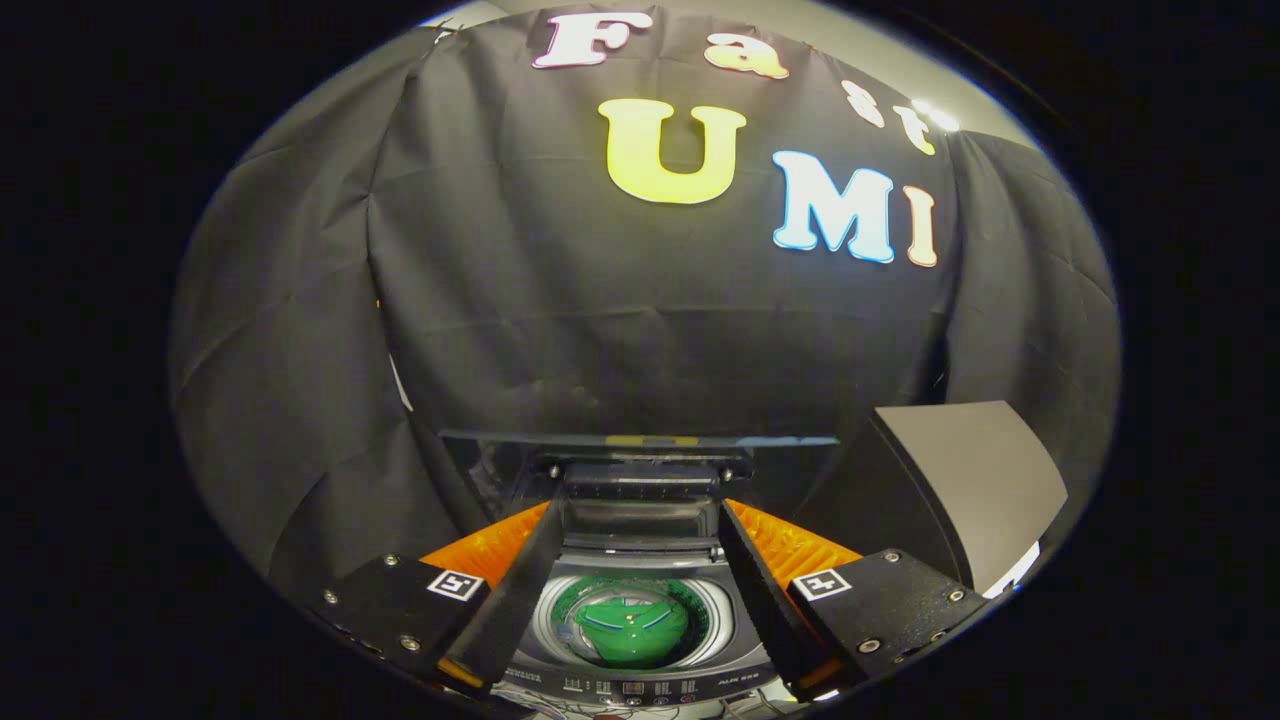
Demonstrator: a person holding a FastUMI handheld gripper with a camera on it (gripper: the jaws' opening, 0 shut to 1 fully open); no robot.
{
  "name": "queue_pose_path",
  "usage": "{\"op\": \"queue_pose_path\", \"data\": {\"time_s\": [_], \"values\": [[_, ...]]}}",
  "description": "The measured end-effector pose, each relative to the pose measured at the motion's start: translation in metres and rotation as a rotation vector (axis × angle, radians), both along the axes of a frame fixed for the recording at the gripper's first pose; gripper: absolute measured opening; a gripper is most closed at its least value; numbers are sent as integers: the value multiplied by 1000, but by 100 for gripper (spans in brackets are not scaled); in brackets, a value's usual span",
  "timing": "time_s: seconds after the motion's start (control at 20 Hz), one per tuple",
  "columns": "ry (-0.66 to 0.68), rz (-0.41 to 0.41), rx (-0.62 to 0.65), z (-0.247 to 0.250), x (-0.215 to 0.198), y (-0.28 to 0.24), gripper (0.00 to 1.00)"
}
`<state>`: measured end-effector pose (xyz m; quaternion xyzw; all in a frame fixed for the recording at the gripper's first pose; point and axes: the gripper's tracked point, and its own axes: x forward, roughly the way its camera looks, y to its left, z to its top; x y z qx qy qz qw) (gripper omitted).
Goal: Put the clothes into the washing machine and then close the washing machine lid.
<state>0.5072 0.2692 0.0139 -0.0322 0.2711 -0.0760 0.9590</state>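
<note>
A: Where are the fingers?
B: Spread wide apart with nothing between them. One at 7 o'clock, one at 5 – that's the gripper.
A: And the clothes?
B: A green bundle down in the round tub of the washing machine, at 6 o'clock. It's scrunched up – I can't tell which way it points.
A: The lid?
B: Standing up behind the tub, at 12 o'clock from the clothes.
</note>
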Motion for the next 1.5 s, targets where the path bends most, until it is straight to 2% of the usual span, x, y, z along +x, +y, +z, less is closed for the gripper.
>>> {"op": "queue_pose_path", "data": {"time_s": [0.4,0.65,0.9,1.15,1.5], "values": [[-25,-19,-8,17,57,-33,96],[29,-36,-62,-3,98,-54,96],[63,-27,-22,-22,137,-56,96],[119,-12,-25,-43,155,-64,96],[178,-2,27,-72,159,-60,96]]}}
